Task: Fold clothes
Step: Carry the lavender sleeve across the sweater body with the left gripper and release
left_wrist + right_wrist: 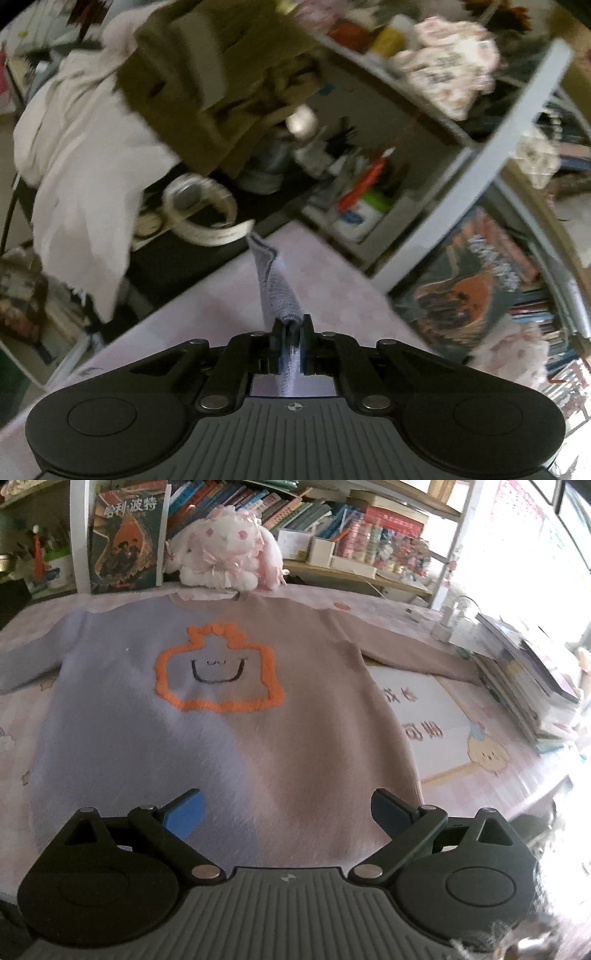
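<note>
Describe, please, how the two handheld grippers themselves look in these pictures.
Both look alike: a grey ribbed body, two round black discs, and black linkage arms with silver pivot pins. The left gripper has a small crosshair mark; the right gripper shows a blue pad on one finger. No hands or sleeves show.

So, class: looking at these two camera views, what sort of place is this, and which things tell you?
Probably a lived-in room at home, perhaps a study or bedroom: crowded bookshelves, a plush rabbit and a sweater spread on a cloth-covered table.
</note>
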`<move>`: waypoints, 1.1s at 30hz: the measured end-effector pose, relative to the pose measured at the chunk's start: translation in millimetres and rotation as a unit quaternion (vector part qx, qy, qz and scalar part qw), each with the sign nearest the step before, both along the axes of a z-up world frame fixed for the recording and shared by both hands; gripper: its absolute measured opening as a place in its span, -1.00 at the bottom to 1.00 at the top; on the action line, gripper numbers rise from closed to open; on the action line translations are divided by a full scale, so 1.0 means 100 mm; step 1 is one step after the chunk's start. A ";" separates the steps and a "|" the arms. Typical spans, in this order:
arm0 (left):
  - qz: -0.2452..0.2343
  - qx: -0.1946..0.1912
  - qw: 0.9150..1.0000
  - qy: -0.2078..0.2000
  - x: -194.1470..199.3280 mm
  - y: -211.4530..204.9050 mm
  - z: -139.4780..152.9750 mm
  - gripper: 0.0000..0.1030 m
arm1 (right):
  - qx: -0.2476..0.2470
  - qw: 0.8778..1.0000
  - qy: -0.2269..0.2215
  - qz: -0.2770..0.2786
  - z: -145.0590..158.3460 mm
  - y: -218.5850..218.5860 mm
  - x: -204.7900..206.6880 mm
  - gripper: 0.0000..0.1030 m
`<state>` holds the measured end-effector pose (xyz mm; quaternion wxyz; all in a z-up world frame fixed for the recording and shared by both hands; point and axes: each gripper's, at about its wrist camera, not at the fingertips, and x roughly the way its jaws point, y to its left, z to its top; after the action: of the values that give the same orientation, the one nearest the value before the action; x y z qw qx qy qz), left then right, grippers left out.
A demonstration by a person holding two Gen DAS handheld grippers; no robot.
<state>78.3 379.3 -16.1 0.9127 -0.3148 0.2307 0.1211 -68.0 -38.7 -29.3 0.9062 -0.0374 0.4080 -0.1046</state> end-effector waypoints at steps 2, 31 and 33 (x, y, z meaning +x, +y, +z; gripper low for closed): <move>-0.003 0.018 1.000 -0.016 -0.01 -0.23 0.13 -0.91 | 0.009 1.000 -0.005 0.020 0.00 -0.15 0.09 0.89; -0.181 0.212 0.960 0.001 0.74 -4.11 0.37 -0.91 | 0.124 0.979 0.012 0.158 -0.05 -2.35 0.81 0.89; -0.189 0.209 0.959 0.011 0.76 -4.19 0.32 -0.90 | 0.126 0.980 0.012 0.157 -0.06 -2.39 0.81 0.89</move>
<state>154.1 -39.9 15.7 0.9619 -0.0666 0.2652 -0.0046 13.2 -278.1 -35.3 0.9038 0.0118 0.4178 0.0915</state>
